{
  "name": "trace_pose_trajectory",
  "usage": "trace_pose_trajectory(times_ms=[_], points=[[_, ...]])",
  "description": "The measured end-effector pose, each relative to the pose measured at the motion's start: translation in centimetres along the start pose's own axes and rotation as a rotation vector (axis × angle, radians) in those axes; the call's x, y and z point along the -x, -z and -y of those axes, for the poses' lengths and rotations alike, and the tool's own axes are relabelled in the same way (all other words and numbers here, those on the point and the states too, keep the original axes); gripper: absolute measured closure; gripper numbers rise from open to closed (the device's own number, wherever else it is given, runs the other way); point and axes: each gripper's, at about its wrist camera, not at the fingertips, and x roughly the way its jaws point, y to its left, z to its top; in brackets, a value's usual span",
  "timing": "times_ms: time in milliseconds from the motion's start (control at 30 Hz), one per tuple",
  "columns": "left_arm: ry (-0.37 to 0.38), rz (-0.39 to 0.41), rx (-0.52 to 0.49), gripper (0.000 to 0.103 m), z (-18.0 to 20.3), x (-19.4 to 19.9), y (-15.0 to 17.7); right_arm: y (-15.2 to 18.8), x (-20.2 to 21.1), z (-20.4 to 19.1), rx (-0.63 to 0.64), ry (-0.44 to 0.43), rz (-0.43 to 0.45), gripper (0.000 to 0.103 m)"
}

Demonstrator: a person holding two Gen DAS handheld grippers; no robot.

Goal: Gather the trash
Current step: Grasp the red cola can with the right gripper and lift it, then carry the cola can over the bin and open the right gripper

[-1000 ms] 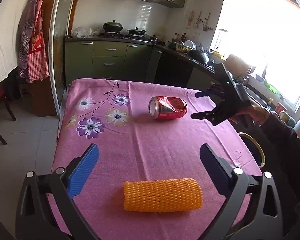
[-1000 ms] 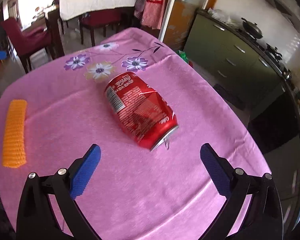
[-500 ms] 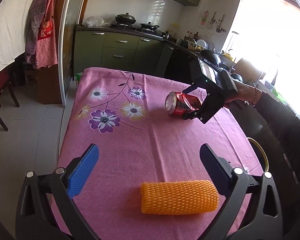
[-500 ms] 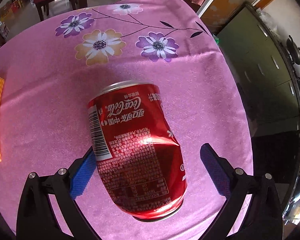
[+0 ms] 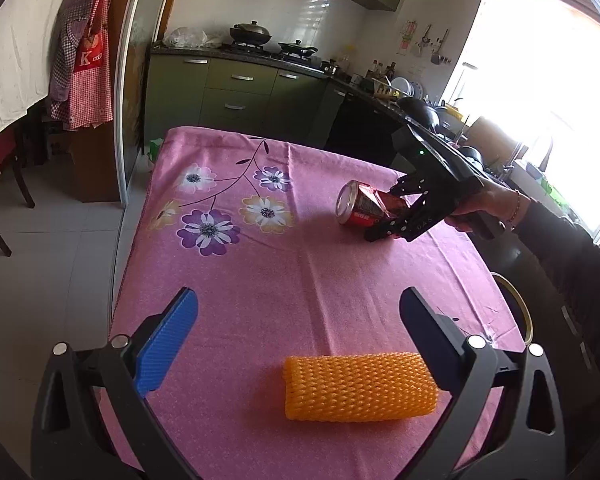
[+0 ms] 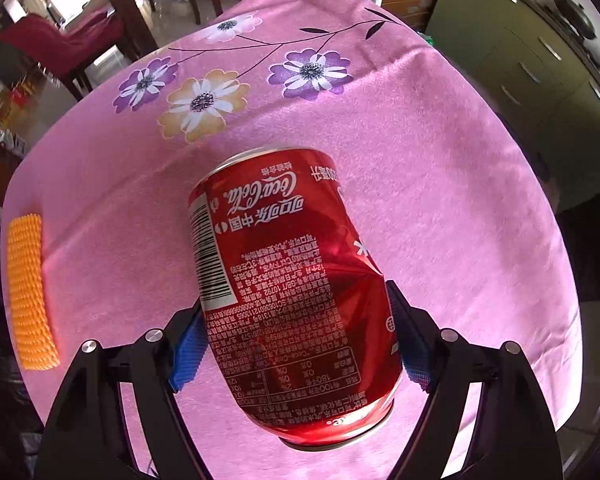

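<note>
moved: right gripper (image 6: pixel 296 344) has come down over the can (image 6: pixel 288 280) since a second ago; the can was ahead of its fingers then and sits between them now. Its jaws have just been closing, can in the gap.
right gripper: blue pads (image 6: pixel 188 354) against both sides of the can's lower body, clamped on it. Pointing steeply down at the worktop (image 6: pixel 440 200).
can: red soda can, dented on one side, lying on its side on the pink flowered cloth. In the left wrist view it is at about 1 o'clock from frame centre (image 5: pixel 360 206), open end facing 9 o'clock.
left gripper: (image 5: pixel 298 330) jaws wide apart, nothing between the pads, hanging over the near end of the worktop.
foam sleeve: orange mesh fruit sleeve (image 5: pixel 358 388), lying flat on the cloth, at 6 o'clock in the left wrist view, below the left gripper's fingers and closer to the right one. Well apart from the can.
person: dark sleeve (image 5: pixel 568 264) and hand (image 5: pixel 484 206) on the right gripper's handle, entering from 3 o'clock.
</note>
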Motion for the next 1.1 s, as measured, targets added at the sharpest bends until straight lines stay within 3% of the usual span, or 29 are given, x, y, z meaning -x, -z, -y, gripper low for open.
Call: trace_pose_trajectory(times_ms=[200,367,567,733,967,1100], points=[[0.025,0.006,-0.021,0.007,1.2,0.7,0.3,3.5,1.7,-0.9,-0.1,0.07,0.074,0.024],[0.074,-0.019,-0.047,0.007,2.7,0.3,1.2,8.6,5.7,-2.9,-0.216,0.122,0.167,0.024],[0.131,-0.01,-0.104,0.007,5.0,0.8,2.2,18.2,11.9,-6.1,-0.438,0.215,0.232,0.024],[0.164,-0.017,-0.125,0.007,6.4,0.8,2.9,28.1,15.2,-6.7,-0.684,0.319,0.218,0.024],[0.187,-0.028,-0.176,0.007,8.6,0.9,3.4,40.8,16.7,-5.3,-0.988,0.419,0.176,0.024],[0.195,-0.026,-0.214,0.007,10.1,1.4,3.6,44.8,16.1,-3.7,-1.09,0.447,0.15,0.024]])
